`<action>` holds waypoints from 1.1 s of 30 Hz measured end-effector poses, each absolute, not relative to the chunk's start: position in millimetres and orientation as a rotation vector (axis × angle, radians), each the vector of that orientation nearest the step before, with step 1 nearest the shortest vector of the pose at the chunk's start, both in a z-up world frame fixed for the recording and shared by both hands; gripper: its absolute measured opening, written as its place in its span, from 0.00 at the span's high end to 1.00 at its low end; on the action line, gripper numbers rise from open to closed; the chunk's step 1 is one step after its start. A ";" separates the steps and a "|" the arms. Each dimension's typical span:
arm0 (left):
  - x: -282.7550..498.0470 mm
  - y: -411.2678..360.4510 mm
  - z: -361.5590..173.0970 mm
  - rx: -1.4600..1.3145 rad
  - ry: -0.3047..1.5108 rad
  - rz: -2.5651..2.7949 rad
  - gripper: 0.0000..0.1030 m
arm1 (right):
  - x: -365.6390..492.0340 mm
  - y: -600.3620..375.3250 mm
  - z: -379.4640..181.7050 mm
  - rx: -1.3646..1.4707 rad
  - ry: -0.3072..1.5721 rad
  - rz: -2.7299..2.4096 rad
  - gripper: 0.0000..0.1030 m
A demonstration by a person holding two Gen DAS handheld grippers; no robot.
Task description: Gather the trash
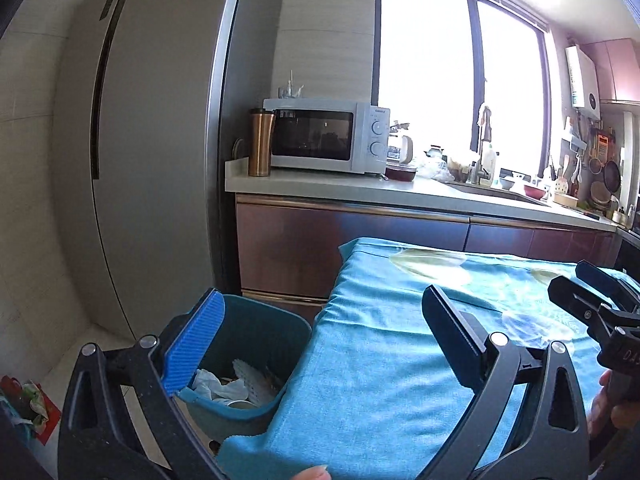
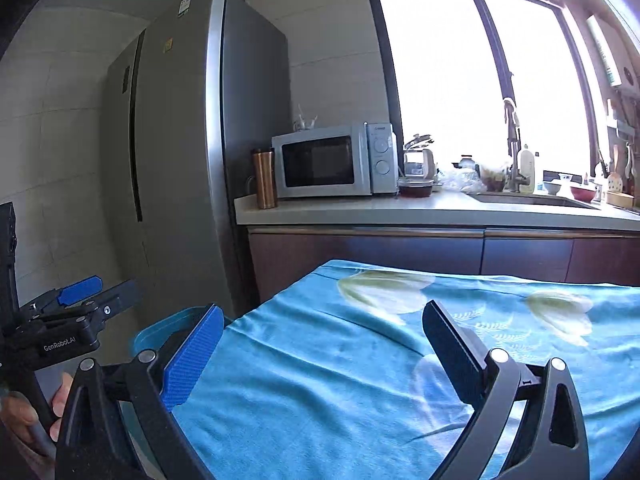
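Observation:
A teal trash bin [image 1: 256, 332] stands on the floor against the left edge of a table draped in a blue flowered cloth [image 1: 400, 340]. Crumpled white paper and other trash [image 1: 224, 390] lie inside the bin. My left gripper [image 1: 322, 294] hangs open and empty over the table's corner, its blue pad [image 1: 196, 344] in front of the bin. My right gripper [image 2: 323, 308] is open too, above the cloth [image 2: 360, 380], holding nothing. In the right wrist view only the bin's rim [image 2: 160, 328] shows. Each gripper appears in the other's view: the right gripper [image 1: 576, 280], the left gripper [image 2: 108, 290].
A tall grey fridge [image 1: 152, 160] stands left of the bin. Behind the table runs a counter [image 1: 360, 190] with a microwave [image 1: 320, 136], a copper tumbler [image 1: 260, 142], a sink and dishes under a bright window. Colourful packaging [image 1: 32, 408] lies on the floor at lower left.

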State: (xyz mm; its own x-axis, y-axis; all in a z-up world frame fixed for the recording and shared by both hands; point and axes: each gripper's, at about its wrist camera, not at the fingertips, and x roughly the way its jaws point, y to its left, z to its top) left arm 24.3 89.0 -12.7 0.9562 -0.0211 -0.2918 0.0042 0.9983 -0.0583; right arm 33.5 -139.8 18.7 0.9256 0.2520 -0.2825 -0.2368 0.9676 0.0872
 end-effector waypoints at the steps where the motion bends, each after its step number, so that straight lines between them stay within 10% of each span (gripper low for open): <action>1: 22.8 86.3 -11.9 -0.057 0.290 -0.009 0.05 | 31.8 -142.9 20.0 0.051 0.288 0.236 0.06; 33: -15.8 54.0 -2.8 -0.009 0.184 0.004 0.06 | -15.0 -176.6 30.8 0.056 0.187 0.119 0.06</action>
State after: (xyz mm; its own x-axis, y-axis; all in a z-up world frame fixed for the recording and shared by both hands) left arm -15.8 54.0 -2.8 0.9831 0.0031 -0.1830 -0.0047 1.0000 -0.0084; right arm -15.0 -176.6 30.8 0.9755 0.1236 -0.1820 -0.1131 0.9913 0.0668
